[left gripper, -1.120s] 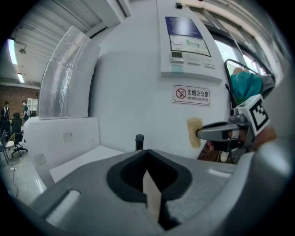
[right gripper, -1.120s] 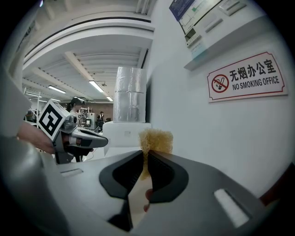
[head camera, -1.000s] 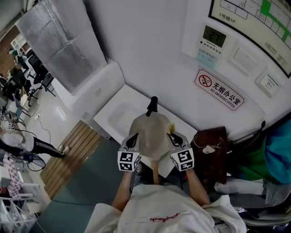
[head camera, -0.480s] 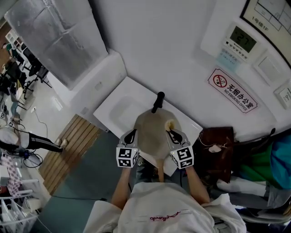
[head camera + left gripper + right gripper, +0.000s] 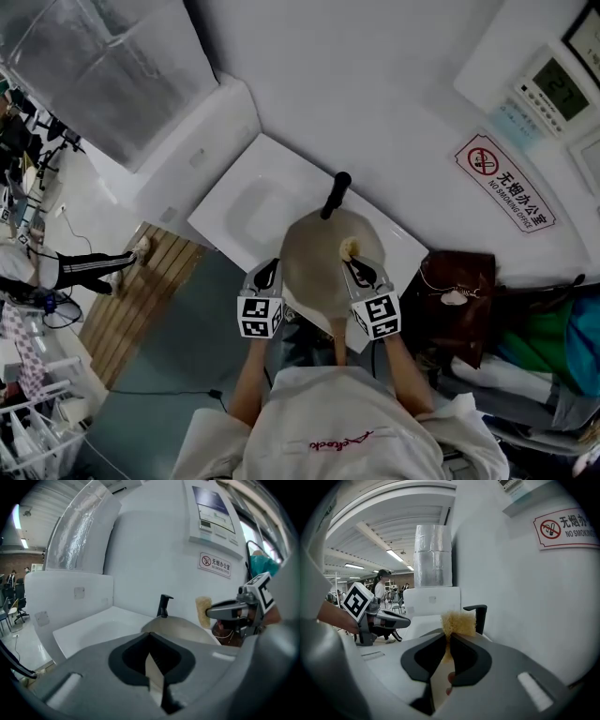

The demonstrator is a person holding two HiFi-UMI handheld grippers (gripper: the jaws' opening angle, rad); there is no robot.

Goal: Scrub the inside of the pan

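Head view: the pan (image 5: 319, 251) sits in the middle, tilted over the near edge of the white sink (image 5: 234, 211). Its pale inside faces up and its wooden handle (image 5: 337, 339) points back toward the person. A black faucet (image 5: 335, 194) stands just beyond the pan's far rim. The left gripper (image 5: 270, 270) meets the pan's left rim. The right gripper (image 5: 356, 266) reaches over the right side of the pan with a yellow sponge (image 5: 348, 248) at its tips, the sponge lying against the pan's inner face. A brown bag (image 5: 459, 291) sits to the right of the sink, and a no-smoking sign (image 5: 506, 183) hangs on the wall above it.

Left gripper view: the claw's jaws are pressed together with no gap. The pan's rim rises right at their tips, so they appear to pinch it. The pan's surface spreads ahead and to the right, with the faucet behind it. At the right, the other gripper holds the sponge upright above the pan.

Right gripper view: the jaws are clamped on the sponge, whose bristly top sticks out past their tips. The faucet stands just behind it to the right. The left gripper shows at the left, with the sink beyond it.
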